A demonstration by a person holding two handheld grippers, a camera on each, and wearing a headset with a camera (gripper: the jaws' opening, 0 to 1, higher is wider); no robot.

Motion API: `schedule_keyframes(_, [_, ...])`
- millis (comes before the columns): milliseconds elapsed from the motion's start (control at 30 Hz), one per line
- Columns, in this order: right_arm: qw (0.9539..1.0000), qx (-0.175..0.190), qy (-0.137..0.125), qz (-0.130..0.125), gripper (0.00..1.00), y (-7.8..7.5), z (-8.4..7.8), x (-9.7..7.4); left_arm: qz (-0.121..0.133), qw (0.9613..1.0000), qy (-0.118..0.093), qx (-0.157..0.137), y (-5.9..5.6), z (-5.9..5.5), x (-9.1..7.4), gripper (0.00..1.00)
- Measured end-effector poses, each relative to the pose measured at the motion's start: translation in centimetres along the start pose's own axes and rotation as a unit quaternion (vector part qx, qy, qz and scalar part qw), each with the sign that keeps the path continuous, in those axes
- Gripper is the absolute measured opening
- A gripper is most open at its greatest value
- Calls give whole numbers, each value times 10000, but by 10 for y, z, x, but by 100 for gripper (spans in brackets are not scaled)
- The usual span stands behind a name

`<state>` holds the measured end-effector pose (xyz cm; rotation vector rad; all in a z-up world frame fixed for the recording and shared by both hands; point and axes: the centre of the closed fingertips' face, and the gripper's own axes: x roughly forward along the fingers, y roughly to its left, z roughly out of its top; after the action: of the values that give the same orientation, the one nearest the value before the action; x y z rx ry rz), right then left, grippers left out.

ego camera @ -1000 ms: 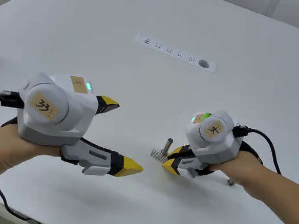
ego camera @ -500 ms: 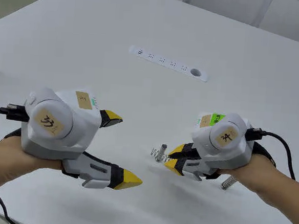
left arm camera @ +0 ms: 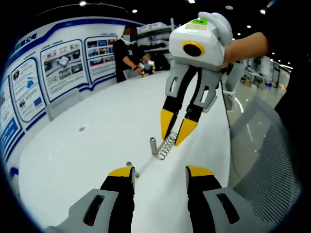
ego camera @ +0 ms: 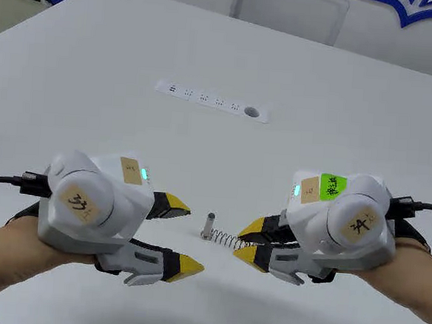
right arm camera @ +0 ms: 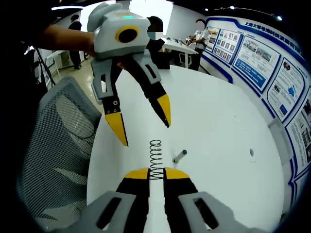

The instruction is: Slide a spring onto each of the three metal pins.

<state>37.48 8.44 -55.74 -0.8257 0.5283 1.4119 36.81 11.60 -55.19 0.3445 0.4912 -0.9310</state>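
So the right claw (ego camera: 247,241) is pinched nearly shut on one end of the coiled silver wire spring (ego camera: 229,241). In the right gripper view you can see the coil sticking straight out ahead from between the yellow tips.

The short silver metal pin (ego camera: 209,225) stands upright on the white tabletop (ego camera: 132,89), right at the spring's free end and a bit off to the side of it. Can't really tell if they're touching, it's too small in the head view.

Here's the thing that matters, imo: the spring's long axis runs low and roughly flat from the right claw toward the pin, while the pin points up. So the two axes cross instead of lining up, and the free end sits down by the pin's side rather than over its top.

The left claw (ego camera: 194,236) is wide open with nothing in it, just on the far side of the pin from the spring. It's close enough to steady the pin if needed.
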Motion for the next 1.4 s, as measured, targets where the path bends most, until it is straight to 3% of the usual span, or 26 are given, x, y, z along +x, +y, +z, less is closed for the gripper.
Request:
schedule_keyframes(167, [9999,-99,-31,22,11,7,2,-8,-190,9996,72,195,-13,7,11,36])
schedule_keyframes(267, [9994,-339,71,54,11,11,-1,-8,-159,9994,54,318,-15,12,16,30])
schedule_keyframes(467, [9992,-360,51,161,11,16,1,-7,-317,9985,112,439,-22,17,22,26])
schedule_keyframes(733, [9990,-389,31,227,11,21,4,-7,-466,9978,190,441,-28,15,21,15])
schedule_keyframes(1100, [9982,-488,-18,347,11,28,10,-10,-628,9946,246,787,-37,16,13,10])
schedule_keyframes(1400, [9987,-382,-196,280,15,26,12,-13,-624,9940,210,871,-36,17,9,10])
